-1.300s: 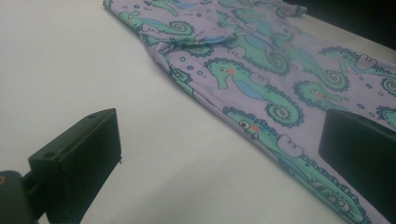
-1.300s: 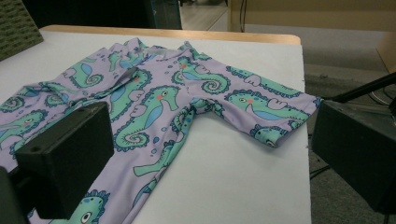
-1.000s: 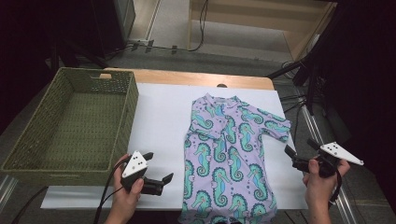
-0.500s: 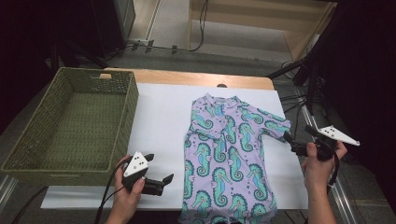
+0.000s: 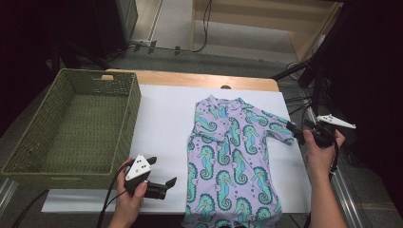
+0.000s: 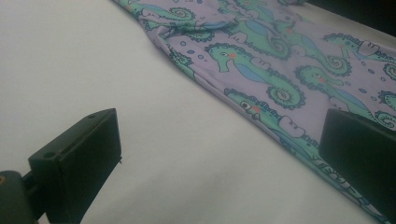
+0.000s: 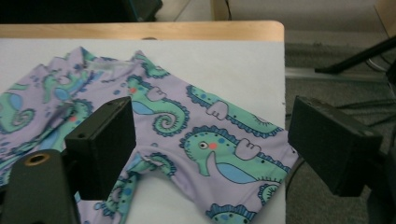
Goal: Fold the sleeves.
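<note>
Facing the garment: a purple seahorse-print baby suit (image 5: pixel 235 161) was laid flat on the white sheet (image 5: pixel 161 118) covering the table, collar at the far end and legs toward the person's edge.
Long axis: the suit was stretched from the far side to the near side, with one short sleeve (image 5: pixel 275 129) spread out toward the right edge of the sheet.
Right gripper: the right gripper (image 5: pixel 293 131) was held level at the sleeve's cuff, pointed leftward across the table at it; its jaws were seen spread, having just been closing a little, with the cuff (image 7: pixel 243 158) lying below and between them and not yet pinched.
Left gripper: the left gripper (image 5: pixel 166 183) was rested near the front edge, jaws spread and holding nothing, with the suit's left hem (image 6: pixel 261 112) just beyond its tips, to its right.
Nearer hand: the sleeve was judged to be the right hand's to take, being just beside that gripper and well apart from the left one.
Basket: a green woven basket (image 5: pixel 130 102) was stood at the far left, well apart from the suit.
</note>
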Available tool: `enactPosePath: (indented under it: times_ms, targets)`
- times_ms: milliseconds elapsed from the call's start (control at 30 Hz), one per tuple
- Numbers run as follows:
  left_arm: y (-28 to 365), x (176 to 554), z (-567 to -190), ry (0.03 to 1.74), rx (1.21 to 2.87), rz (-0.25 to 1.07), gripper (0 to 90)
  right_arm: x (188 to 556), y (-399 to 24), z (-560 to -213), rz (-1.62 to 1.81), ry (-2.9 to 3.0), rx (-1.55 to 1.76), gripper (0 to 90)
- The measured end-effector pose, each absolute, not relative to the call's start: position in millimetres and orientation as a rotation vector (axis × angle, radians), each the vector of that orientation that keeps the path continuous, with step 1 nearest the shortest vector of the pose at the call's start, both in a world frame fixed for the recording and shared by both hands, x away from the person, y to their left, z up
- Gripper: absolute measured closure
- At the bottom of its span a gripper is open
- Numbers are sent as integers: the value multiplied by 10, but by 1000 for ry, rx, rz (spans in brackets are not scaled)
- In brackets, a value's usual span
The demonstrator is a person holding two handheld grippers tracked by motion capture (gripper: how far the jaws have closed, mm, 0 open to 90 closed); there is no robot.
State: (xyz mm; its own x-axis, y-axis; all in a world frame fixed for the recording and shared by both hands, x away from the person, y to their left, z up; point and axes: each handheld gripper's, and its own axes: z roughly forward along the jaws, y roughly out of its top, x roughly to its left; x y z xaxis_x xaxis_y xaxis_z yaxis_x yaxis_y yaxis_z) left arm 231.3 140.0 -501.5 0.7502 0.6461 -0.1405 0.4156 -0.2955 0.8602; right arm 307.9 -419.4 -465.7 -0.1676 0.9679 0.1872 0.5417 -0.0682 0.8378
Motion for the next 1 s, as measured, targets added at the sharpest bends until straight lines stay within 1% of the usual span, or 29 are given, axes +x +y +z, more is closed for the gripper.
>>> enactPosePath:
  times_ms: [333,433,633,867,1000]
  targets:
    - [1400,2313,-5018,812,1930,284,0,3327,-4393,-4898,1069,1675,1816,337]
    - [1400,2313,-5018,811,1929,284,0,3377,-4466,-4974,1058,1651,1878,376]
    - [1393,2309,-5021,811,1929,287,0,3468,-4542,-5107,1043,1646,1952,430]
    - [1385,2310,-5025,810,1931,287,0,3543,-4578,-5213,1064,1620,2021,469]
    - [1380,2312,-5028,811,1931,287,0,3575,-4582,-5277,1041,1610,2064,474]
